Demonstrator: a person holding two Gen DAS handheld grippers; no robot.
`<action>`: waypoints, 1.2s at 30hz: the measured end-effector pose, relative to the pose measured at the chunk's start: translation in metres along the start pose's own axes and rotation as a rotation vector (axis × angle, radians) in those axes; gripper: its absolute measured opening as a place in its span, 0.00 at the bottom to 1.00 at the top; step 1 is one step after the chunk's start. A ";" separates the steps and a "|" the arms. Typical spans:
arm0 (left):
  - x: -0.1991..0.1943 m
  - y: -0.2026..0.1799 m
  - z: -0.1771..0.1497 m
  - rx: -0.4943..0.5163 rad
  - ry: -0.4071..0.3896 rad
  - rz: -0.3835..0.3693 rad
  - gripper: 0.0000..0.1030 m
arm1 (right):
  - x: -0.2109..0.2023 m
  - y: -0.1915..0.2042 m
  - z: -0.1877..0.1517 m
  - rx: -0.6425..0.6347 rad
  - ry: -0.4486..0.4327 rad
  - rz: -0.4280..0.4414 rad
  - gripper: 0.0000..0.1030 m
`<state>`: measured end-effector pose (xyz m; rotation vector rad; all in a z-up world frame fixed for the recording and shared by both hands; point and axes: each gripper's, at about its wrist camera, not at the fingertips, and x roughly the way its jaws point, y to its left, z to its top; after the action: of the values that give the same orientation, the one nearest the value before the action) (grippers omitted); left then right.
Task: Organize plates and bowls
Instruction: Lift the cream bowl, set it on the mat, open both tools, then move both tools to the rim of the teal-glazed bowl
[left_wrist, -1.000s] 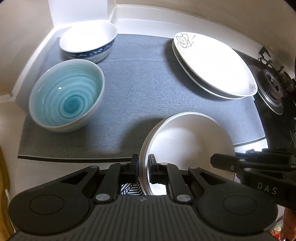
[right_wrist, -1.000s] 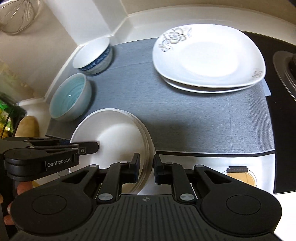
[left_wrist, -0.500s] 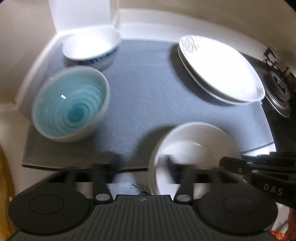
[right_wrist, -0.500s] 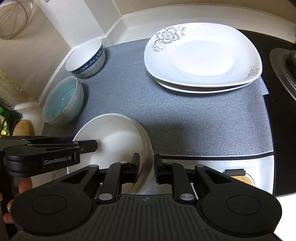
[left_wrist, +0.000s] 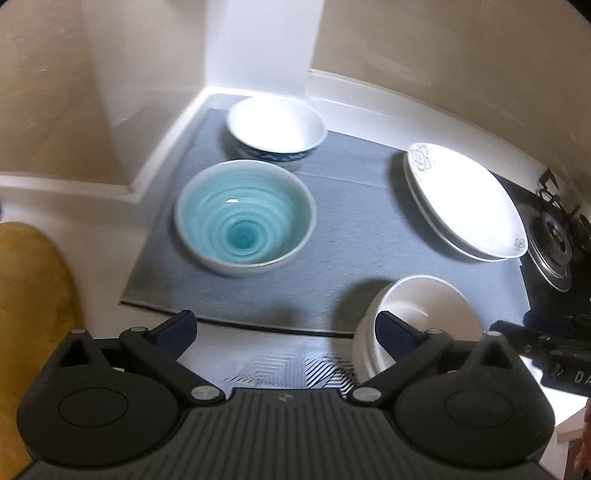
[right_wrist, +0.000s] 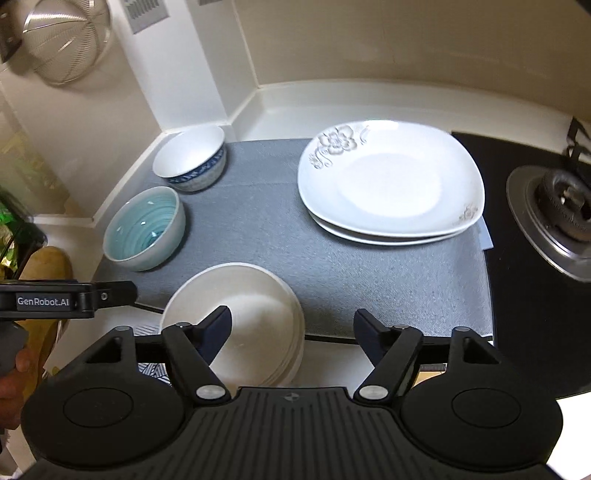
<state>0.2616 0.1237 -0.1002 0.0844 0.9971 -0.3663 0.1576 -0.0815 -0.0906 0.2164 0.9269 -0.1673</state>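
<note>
Both tongs have let go since a second ago: the left tongs (left_wrist: 284, 328) and the right tongs (right_wrist: 291, 328), earlier pinched on opposite rims of the stack of white plates (right_wrist: 255, 306), now stand spread wide and hold nothing. The stack lies at the near edge of the grey mat (right_wrist: 332, 266), overhanging onto the desk (left_wrist: 258, 350). On the mat beyond the stack's left side sits the blue bowl (left_wrist: 243, 221), with the blue-rimmed white bowl (left_wrist: 277, 129) just behind it. Beyond the stack's right side lie two stacked flowered plates (right_wrist: 391, 181), near the gas burner (right_wrist: 557, 210). A finger of each tongs crosses in front of the stack.
</note>
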 end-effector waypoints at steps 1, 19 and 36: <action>-0.003 0.003 -0.001 -0.001 -0.001 0.006 1.00 | -0.002 0.003 0.001 -0.009 -0.004 0.001 0.74; -0.027 0.066 0.015 -0.230 -0.084 0.128 1.00 | -0.010 0.050 0.024 -0.161 -0.012 0.046 0.76; 0.030 0.089 0.050 -0.264 0.025 0.154 1.00 | 0.053 0.085 0.075 -0.117 0.050 0.076 0.76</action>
<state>0.3467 0.1871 -0.1059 -0.0733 1.0488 -0.0910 0.2667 -0.0217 -0.0806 0.1482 0.9737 -0.0373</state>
